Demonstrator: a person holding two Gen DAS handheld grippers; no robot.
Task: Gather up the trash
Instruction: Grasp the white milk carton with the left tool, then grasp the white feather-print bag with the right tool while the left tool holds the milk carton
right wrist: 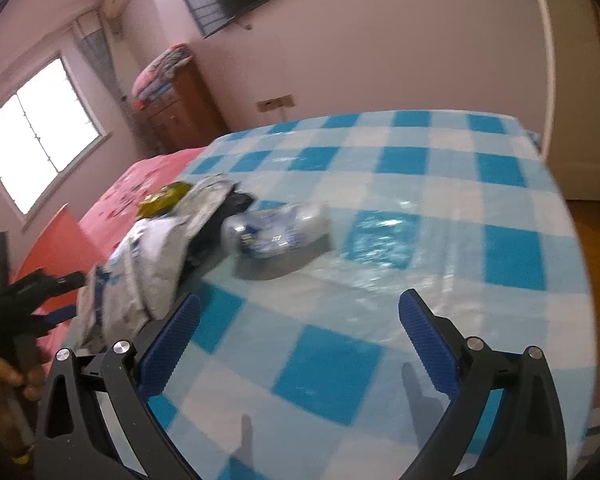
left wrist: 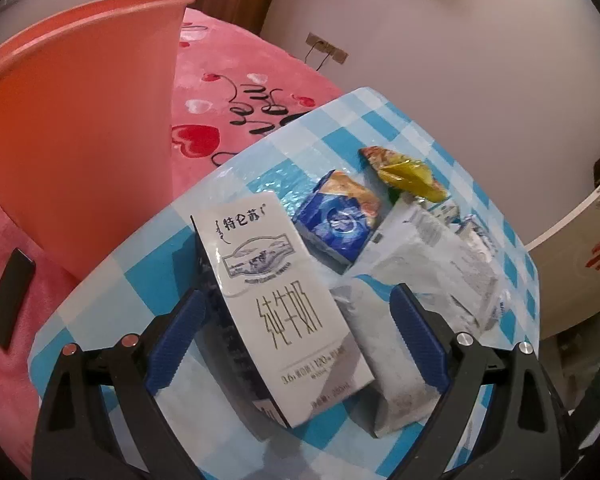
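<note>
My left gripper [left wrist: 296, 322] is open, its blue fingers on either side of a white milk carton [left wrist: 284, 312] lying on the blue checked table [left wrist: 148, 280]; I cannot tell if they touch it. Beyond it lie a blue snack wrapper [left wrist: 338, 216], a yellow-green wrapper [left wrist: 408, 174] and a white crumpled bag [left wrist: 428, 264]. An orange bin [left wrist: 80, 120] stands at the table's left edge. My right gripper [right wrist: 300, 328] is open and empty above the table [right wrist: 440, 208]. A crushed plastic bottle [right wrist: 276, 228] lies ahead of it, beside the white bag [right wrist: 148, 260].
A pink bed with heart prints [left wrist: 228, 80] lies behind the bin, with a black phone [left wrist: 10, 300] on it. In the right wrist view the left gripper's body [right wrist: 24, 296] shows at the left edge. A wooden cabinet [right wrist: 180, 108] stands by the wall.
</note>
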